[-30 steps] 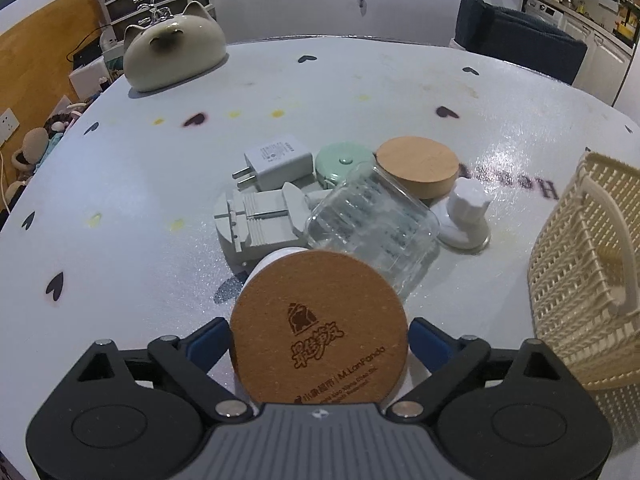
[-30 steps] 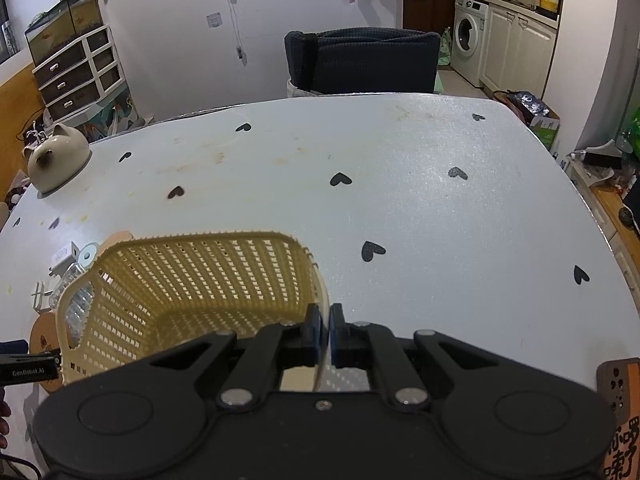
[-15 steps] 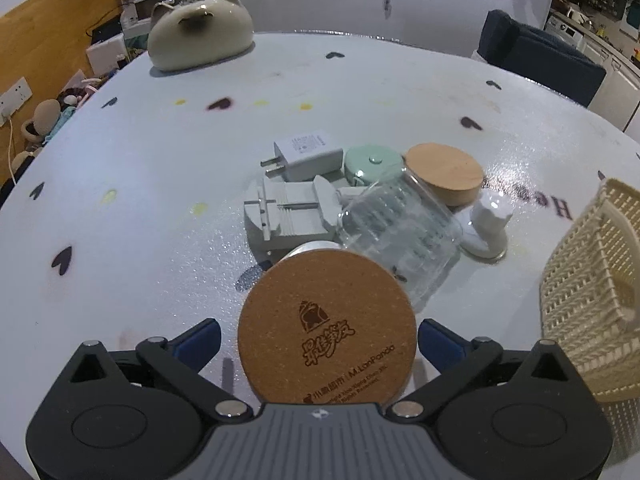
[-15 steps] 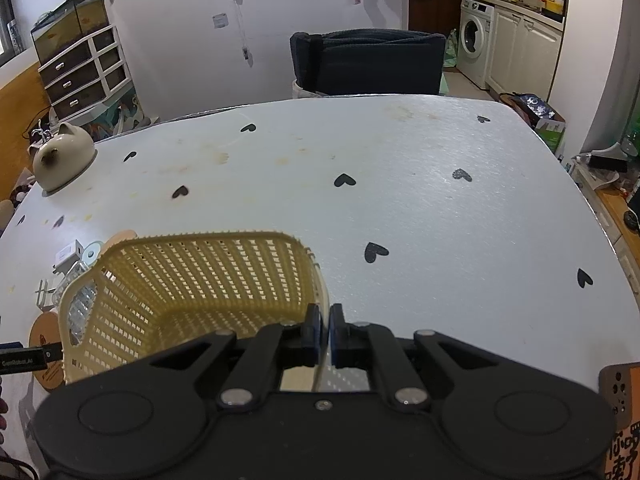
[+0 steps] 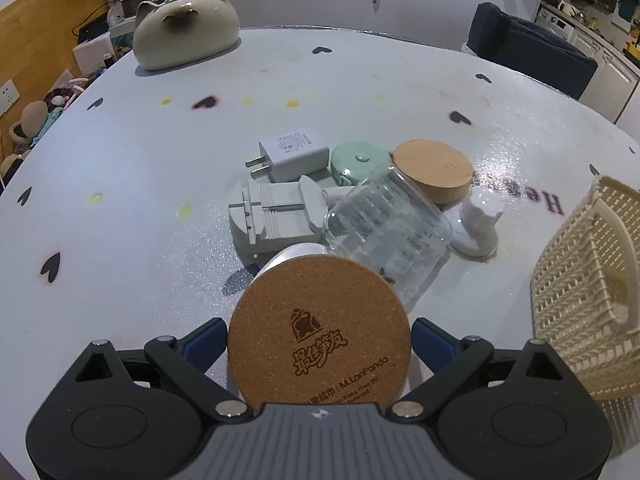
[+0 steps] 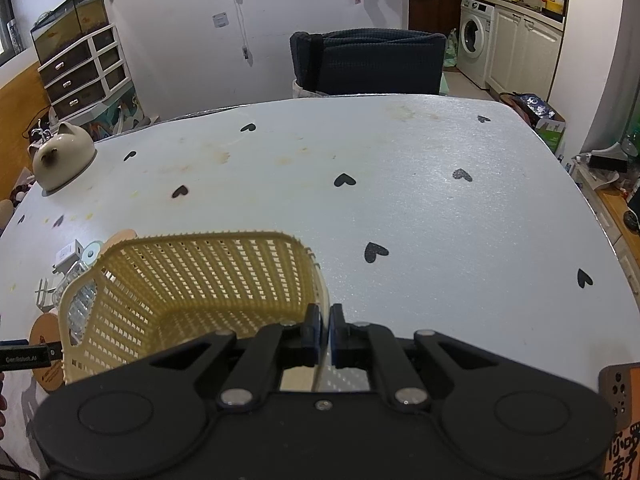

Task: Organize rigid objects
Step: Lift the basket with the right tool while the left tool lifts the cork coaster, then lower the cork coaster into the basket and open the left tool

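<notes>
Left tool (image 5: 319,340) grasps cork-lidded jar (image 5: 319,326) at lower centre; right tool (image 6: 325,330) clenched on basket (image 6: 192,280) rim.

Left wrist view: low over table (image 5: 360,80), facing across it, cork lid (image 5: 319,334) filling near foreground, basket (image 5: 588,276) at right edge. Right wrist view: higher, facing chair (image 6: 368,62) and far wall, basket (image 6: 192,280) close at lower left. Shared: basket, cork lid (image 6: 45,344), cat-shaped pot (image 5: 186,32) (image 6: 62,156), table (image 6: 440,208).
</notes>
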`<state>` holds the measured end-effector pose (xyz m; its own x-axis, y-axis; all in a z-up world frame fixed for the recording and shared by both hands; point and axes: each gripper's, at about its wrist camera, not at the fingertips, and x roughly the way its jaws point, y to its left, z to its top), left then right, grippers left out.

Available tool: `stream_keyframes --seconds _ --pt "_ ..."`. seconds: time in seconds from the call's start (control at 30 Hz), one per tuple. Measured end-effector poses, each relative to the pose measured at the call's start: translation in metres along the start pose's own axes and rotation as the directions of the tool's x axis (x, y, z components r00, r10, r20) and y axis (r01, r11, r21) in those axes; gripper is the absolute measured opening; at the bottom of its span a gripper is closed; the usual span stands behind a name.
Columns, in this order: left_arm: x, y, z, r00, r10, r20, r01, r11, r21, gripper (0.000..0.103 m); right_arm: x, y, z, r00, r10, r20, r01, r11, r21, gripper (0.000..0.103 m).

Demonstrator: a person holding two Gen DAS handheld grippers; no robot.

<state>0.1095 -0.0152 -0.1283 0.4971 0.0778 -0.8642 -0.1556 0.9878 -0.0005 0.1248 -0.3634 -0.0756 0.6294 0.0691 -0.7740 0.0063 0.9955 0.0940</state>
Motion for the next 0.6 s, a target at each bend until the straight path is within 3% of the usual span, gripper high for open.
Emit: stream_keyframes --seconds 0.17,0.33,0.47,0.6 --pt "-0.018 0.002 0.010 1.000 -0.028 0.015 0.028 1.000 -0.013 0.097 0.000 -0.001 -0.001 1.000 0.002 0.003 -0.002 1.000 0.003 0.005" --pt "-0.045 -0.009 0.030 0.992 -0.118 0.051 0.118 0.993 0.000 0.097 0.000 -0.002 -0.001 1.000 0.006 0.006 -0.006 1.000 0.008 0.005" --pt "-0.068 -0.038 0.046 0.970 -0.230 0.083 0.222 0.971 0.087 0.097 -0.001 -0.003 -0.002 1.000 0.009 0.007 -0.009 1.000 0.012 0.005" --pt "-0.085 -0.076 0.056 0.940 -0.330 0.092 0.306 0.928 0.211 0.097 0.000 -0.004 -0.002 1.000 0.013 0.009 -0.013 1.000 0.021 0.005"
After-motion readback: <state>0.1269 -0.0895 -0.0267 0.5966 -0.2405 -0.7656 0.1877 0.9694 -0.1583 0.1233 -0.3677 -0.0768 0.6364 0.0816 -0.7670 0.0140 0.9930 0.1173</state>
